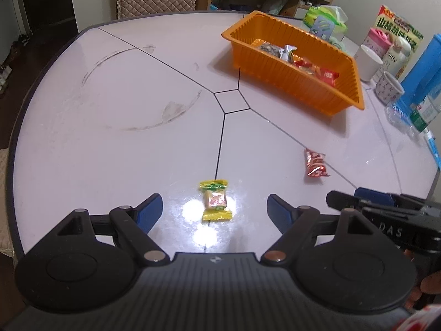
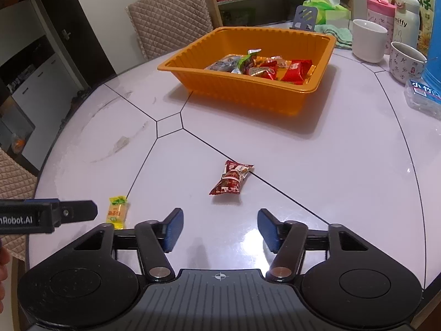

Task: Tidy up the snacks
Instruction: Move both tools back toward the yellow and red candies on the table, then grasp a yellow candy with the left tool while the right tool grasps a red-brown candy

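While both tongs gape empty, yellow candy (image 1: 216, 203) lies between left tongs (image 1: 214, 215); red packet (image 2: 231, 178) beyond right tongs (image 2: 220, 229).

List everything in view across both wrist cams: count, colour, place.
round white tiled table: 1, white with dark seams, under everything
orange ribbed plastic tray: 1, orange, far centre of table
wrapped snacks in tray: several, mostly red, some silver and green
red foil snack packet: 1, red, loose on table ahead of right hand-held gripper
yellow wrapped candy: 1, yellow and green, between left hand-held gripper's fingers, untouched
white mug: 1, white, right of tray
patterned mug: 1, white with marks, far right
green tissue pack: 1, behind tray
quilted beige chair: 1, beyond table
left hand-held gripper: open
right hand-held gripper: open, nothing between fingers
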The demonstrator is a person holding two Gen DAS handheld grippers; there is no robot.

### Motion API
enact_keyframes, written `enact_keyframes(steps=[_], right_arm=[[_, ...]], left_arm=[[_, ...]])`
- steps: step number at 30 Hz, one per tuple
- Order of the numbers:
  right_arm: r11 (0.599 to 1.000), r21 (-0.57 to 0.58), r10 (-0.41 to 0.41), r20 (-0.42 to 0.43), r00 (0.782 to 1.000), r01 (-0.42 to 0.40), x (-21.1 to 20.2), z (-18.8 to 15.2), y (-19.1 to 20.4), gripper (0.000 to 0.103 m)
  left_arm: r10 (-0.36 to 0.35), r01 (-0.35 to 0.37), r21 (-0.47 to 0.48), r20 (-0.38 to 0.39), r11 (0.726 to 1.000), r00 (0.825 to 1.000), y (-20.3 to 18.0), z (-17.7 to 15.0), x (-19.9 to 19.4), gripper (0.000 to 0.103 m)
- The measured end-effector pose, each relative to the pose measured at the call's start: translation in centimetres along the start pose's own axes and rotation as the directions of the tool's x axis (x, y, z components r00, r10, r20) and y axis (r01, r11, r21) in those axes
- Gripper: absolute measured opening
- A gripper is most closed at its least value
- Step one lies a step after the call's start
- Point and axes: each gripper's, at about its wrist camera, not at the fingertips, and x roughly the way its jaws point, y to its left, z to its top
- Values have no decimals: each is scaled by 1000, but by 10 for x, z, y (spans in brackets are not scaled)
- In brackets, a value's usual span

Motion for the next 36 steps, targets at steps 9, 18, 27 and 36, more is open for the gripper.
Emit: enact_keyframes(steps=[9,18,27,36], right_arm=[[1000,-2,-16,9,1000,16,21,7,-5,43],[1000,-2,-22,-6,1000,22,44,19,-9,33],[999,-33,-32,0,999,32,57,25,-8,30],[992,-118,29,-33,999,-33,55,16,2,21]], left_arm=[[28,-28,-7,0,1000,1000,2,-3,8,77],[40,-41,-36,-18,999,999,8,-3,17,76],[49,-49,-30,-12,998,999,9,-2,20,72],[36,-36,-4,-12,999,999,4,-2,32,61]])
